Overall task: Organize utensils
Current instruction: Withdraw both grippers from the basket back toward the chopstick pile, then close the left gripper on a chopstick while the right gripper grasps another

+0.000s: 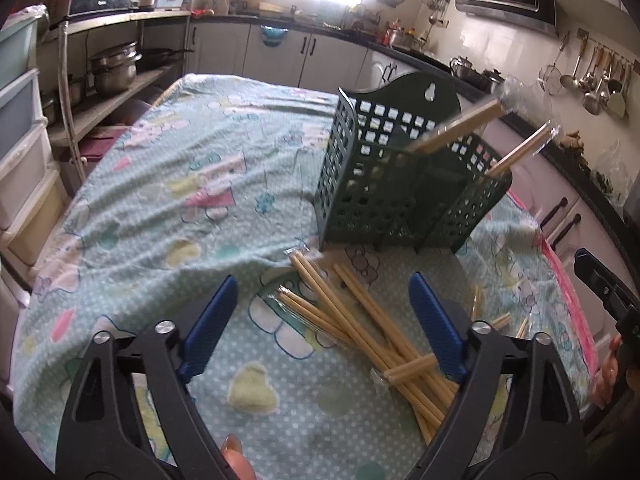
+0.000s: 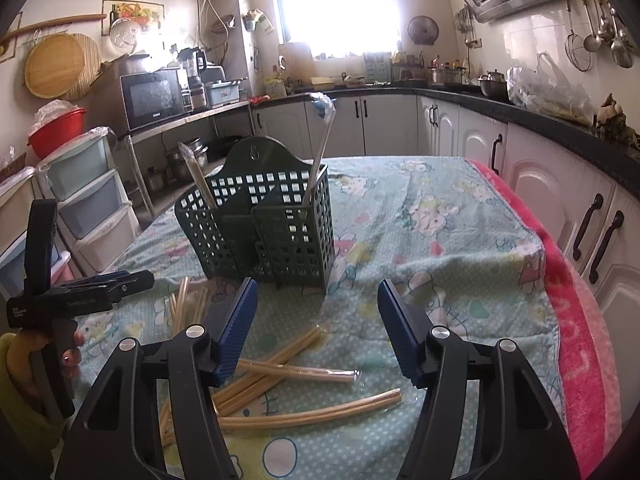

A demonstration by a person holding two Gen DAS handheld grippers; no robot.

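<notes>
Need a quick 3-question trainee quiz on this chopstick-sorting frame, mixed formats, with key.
1. True or false: the left gripper is shut on a chopstick pack.
2. How many wrapped chopstick packs already stand in the green caddy?
3. Multiple choice: the loose chopstick packs lie A) inside the caddy, B) on the tablecloth in front of the caddy, C) on the kitchen counter.

Key: 1. False; its jaws are open, holding nothing. 2. Two, one leaning in the left compartment, one in the right. 3. B.
</notes>
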